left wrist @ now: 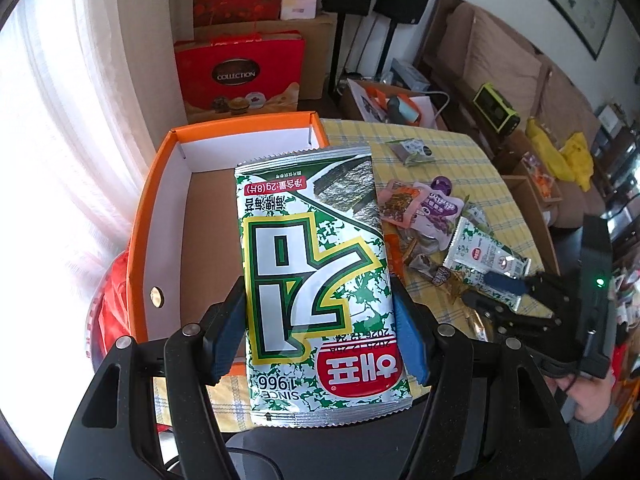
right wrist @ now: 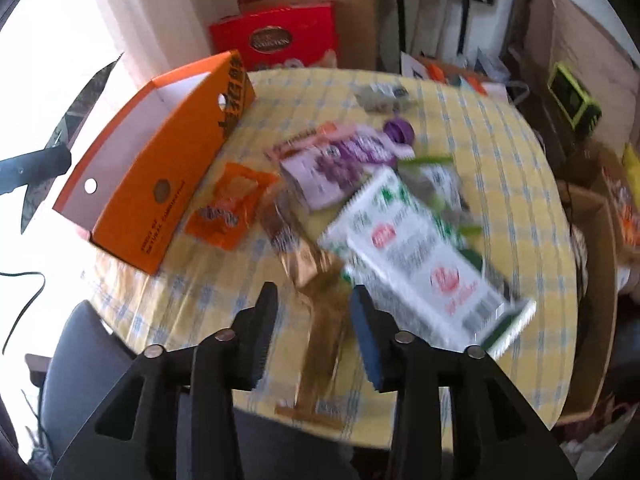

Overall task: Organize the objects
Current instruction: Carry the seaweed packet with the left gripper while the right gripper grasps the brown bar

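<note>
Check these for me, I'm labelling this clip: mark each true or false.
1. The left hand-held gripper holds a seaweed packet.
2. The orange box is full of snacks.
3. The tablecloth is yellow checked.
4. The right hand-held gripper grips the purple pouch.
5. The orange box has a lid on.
1. True: the left hand-held gripper is shut on the seaweed packet.
2. False: what shows of the inside of the orange box is bare.
3. True: the tablecloth is yellow checked.
4. False: the right hand-held gripper is open over a brown wrapper; the purple pouch lies farther off.
5. False: its top is open.
</note>
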A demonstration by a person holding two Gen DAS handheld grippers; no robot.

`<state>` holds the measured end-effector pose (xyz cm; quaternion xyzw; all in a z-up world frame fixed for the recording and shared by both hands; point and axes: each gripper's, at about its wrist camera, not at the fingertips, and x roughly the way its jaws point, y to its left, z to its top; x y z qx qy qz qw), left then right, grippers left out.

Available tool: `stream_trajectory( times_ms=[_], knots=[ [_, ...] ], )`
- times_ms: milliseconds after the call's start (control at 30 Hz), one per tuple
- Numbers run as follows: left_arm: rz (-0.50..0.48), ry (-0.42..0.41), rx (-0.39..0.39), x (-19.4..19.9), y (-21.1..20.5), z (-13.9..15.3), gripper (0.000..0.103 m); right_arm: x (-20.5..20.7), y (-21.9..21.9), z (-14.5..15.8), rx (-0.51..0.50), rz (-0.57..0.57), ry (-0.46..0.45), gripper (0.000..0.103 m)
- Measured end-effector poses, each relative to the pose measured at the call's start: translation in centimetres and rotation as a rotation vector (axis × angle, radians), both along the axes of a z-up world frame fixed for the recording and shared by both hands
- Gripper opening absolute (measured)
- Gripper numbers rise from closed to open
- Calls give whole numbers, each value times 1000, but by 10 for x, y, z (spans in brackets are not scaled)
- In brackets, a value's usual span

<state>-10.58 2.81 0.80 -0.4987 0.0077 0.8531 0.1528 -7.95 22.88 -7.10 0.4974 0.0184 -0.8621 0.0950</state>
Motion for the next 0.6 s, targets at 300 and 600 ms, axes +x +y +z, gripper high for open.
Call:
stream_trajectory(
  times_ms=[300, 600],
  knots=[
    [22, -10, -8, -4, -13, -3, 63, -27, -32, -24, 170, 146, 9, 53],
    [37, -23, 1, -6, -22, -9, 63, -38, -42, -37, 238, 191, 20, 31]
  ],
)
